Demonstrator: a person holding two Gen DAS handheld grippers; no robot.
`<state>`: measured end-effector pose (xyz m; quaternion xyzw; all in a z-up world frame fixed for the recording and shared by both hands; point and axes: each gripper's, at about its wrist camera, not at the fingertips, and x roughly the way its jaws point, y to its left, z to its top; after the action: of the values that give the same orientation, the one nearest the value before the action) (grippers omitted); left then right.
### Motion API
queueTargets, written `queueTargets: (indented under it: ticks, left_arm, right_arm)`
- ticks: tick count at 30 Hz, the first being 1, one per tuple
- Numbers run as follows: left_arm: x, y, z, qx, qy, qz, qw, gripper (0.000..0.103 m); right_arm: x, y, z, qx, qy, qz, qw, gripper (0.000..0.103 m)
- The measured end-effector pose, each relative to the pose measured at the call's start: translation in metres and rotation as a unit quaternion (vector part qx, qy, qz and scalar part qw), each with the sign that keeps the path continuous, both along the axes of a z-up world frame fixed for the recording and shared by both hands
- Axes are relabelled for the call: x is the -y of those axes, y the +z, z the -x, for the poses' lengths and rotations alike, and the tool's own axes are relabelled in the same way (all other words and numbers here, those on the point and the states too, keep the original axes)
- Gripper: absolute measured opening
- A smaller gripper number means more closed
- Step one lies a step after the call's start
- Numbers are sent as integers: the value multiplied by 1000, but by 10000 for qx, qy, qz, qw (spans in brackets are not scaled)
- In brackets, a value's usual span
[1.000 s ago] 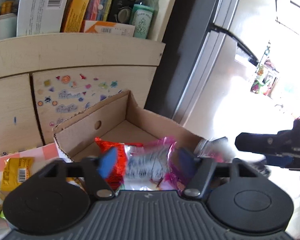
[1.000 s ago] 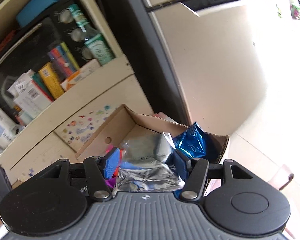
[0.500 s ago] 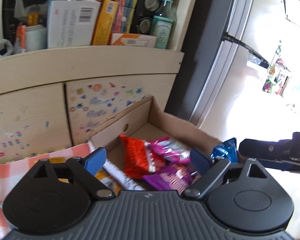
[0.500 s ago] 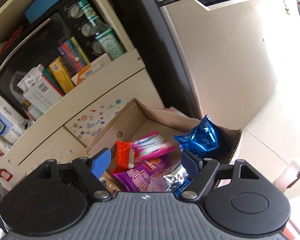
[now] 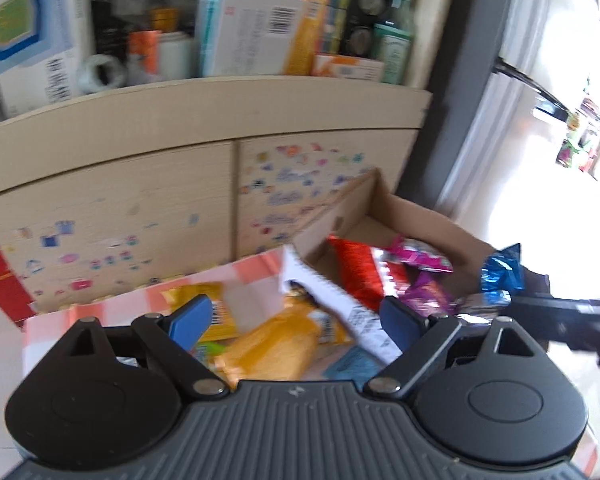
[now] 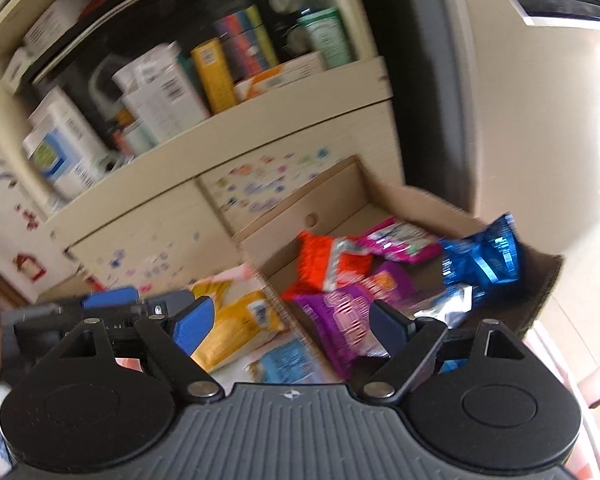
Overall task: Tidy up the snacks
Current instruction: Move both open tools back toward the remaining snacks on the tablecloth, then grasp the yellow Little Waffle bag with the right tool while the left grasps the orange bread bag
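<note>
Here both grippers are empty: the left gripper (image 5: pixel 296 322) has its fingers spread wide, and the right gripper (image 6: pixel 290 322) is opening, nothing between its fingers. Right of centre, the cardboard box (image 6: pixel 340 196) holds red, purple and blue snack packets (image 6: pixel 482 258); yellow packets (image 5: pixel 276 348) lie lower centre on the checked cloth (image 5: pixel 48 324).

A surface under an orange-and-white checked cloth (image 5: pixel 52 322) carries an open cardboard box (image 6: pixel 332 200) at its right end, close to a sticker-covered wooden cabinet (image 5: pixel 140 208). Beside the box, yellow snack packets (image 6: pixel 240 320) and a small blue packet (image 6: pixel 288 360) lie directly on the cloth.
</note>
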<state>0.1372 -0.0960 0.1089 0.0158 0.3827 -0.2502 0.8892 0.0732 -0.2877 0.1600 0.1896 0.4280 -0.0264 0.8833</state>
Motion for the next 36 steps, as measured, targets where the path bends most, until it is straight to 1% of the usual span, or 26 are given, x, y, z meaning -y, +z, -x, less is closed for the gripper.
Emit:
queueTargets:
  ticks: [4,7,11,14,19,22,24,27,32,36]
  left_arm:
    - [-25,-2,-10,-112,322,109,9994,91]
    - [-36,-5,-18,-151,386,177,9990,91]
    - [-37,-14,-24,-283,223,220,9991,91]
    - [-30,-21,-25,-263,22,90,9996,91]
    - [-20,-30,-26,-361,-340,-28,9988,91]
    - [-15,-38,-26,-456,-548,-96,9974,91]
    - [-11,-43,-27,-490,-697,-181,9962,91]
    - [-7,-48,-28,-482,-837,-311,9948,91]
    - [-4,-52,-31,-594,-940,-300,9933,91]
    - [-5,-56,-33,-704,-905,-295,9930,91]
  right_arm:
    - [-17,-4,0,1,459,-30,9989,89]
    - [-28,-11,0,-71,800,-111,9967,89]
    - [-45,-23,0,-234,1321,-100,9909,89]
    - [-58,-30,2,-324,1789,6,9833,89]
    - [-79,-51,7,-566,2627,129,9631,89]
    - [-90,-66,10,-780,3072,235,9481,89]
    - [-98,-73,12,-843,3356,352,9376,89]
    - [-111,-79,13,-784,3765,499,9218,89]
    - [-127,-86,10,-685,4336,800,8949,90]
    - [-135,-88,4,-568,4775,866,8725,92]
